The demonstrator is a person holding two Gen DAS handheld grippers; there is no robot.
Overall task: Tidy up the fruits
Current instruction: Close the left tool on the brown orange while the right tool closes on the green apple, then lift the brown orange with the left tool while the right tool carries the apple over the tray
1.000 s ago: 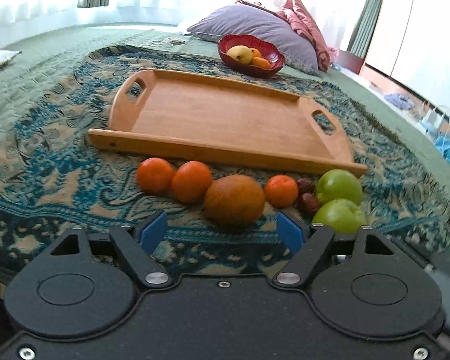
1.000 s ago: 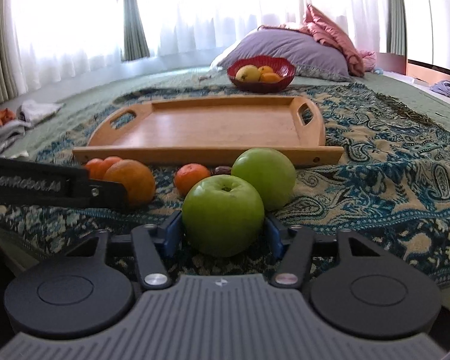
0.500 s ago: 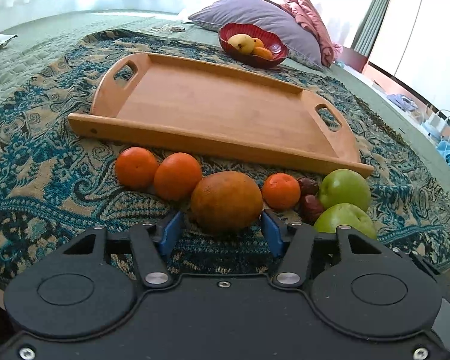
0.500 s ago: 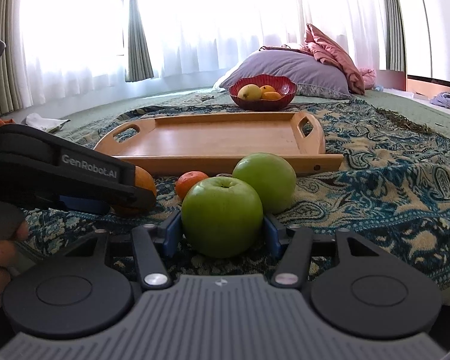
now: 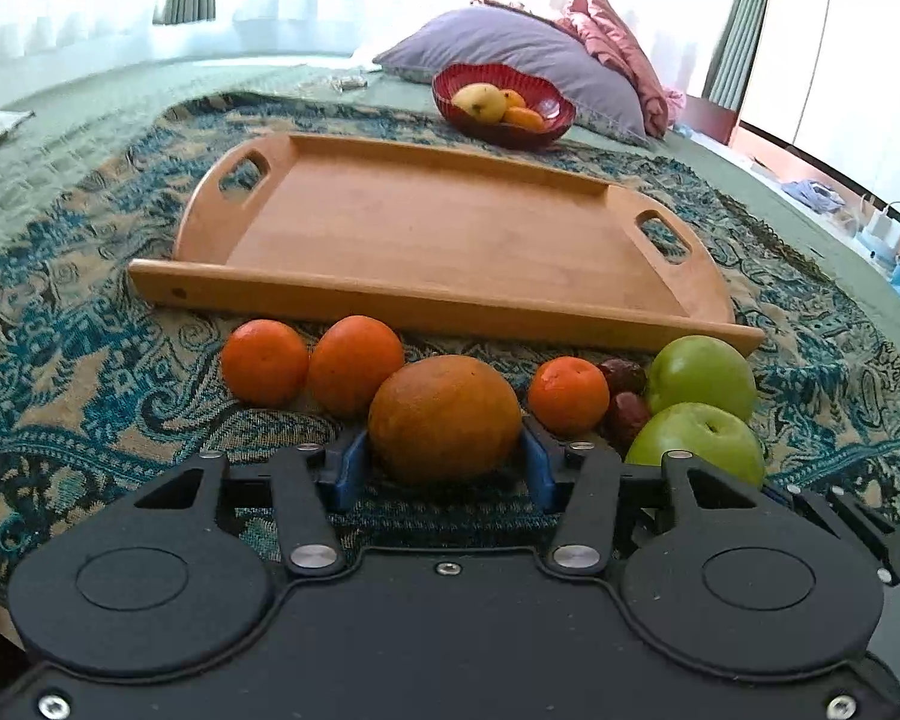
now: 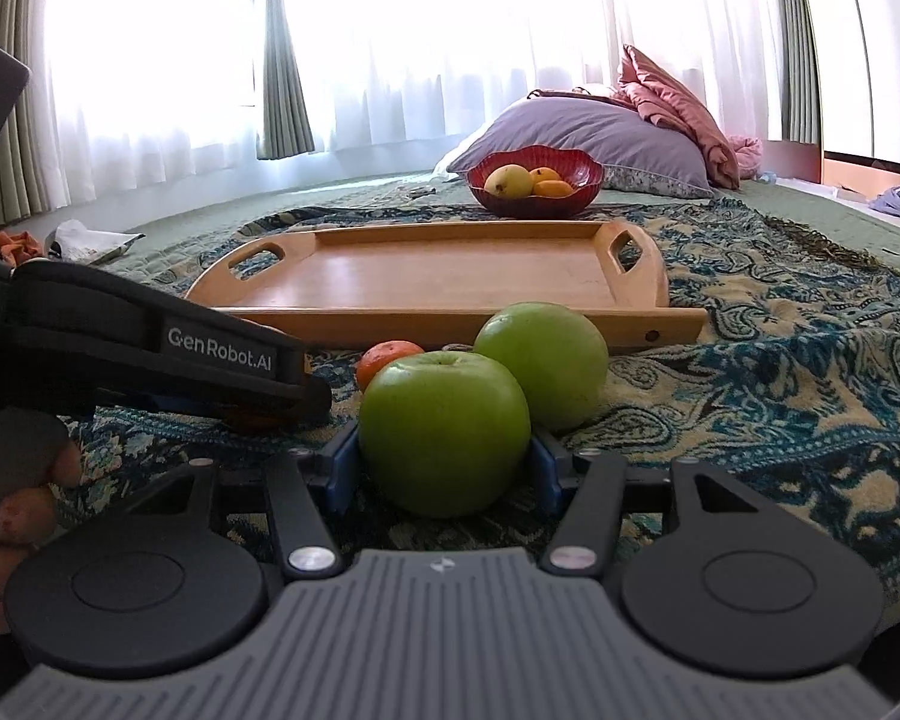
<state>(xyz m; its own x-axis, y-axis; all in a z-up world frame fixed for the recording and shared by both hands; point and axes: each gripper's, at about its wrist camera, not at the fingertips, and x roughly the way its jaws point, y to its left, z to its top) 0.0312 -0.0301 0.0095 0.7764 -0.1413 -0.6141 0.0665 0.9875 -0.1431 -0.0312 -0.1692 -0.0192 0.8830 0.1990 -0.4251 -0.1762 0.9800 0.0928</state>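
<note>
Blue pads, L: left hand-held gripper (image 5: pixel 444 468) has its jaws closing round the big brownish-orange fruit (image 5: pixel 444 417); fruit sits btwn the blue pads, both pads at its sides, fruit resting on the patterned blanket (image 5: pixel 90 360).
Blue pads, R: right hand-held gripper (image 6: pixel 444 468) is clamped on the near green apple (image 6: pixel 444 429), pads pressed on both sides; apple on the blanket.
Second apple: far green apple (image 6: pixel 543 363) just behind + right of the gripped one, touching it.
Fruit row (L view): two oranges (image 5: pixel 264 362) (image 5: pixel 354 364) left of the big fruit, touching each other; small mandarin (image 5: pixel 568 395) just right of it; two dark red fruits (image 5: pixel 627 393) btwn mandarin and the apples.
Tray: wooden tray (image 5: pixel 450 300) just beyond the fruit row, nothing on its floor.
Bowl: red bowl (image 5: pixel 504 120) w/ yellow + orange fruit past the tray, by a grey pillow (image 5: pixel 540 54).
Only in L view: both oranges, dark red fruits, the big fruit whole.
Only in R view: left hand-held gripper's outer side w/ "GenRobot.AI" lettering, person's fingers (image 6: pixel 24 516) on its handle; big fruit mostly hidden behind it.
</note>
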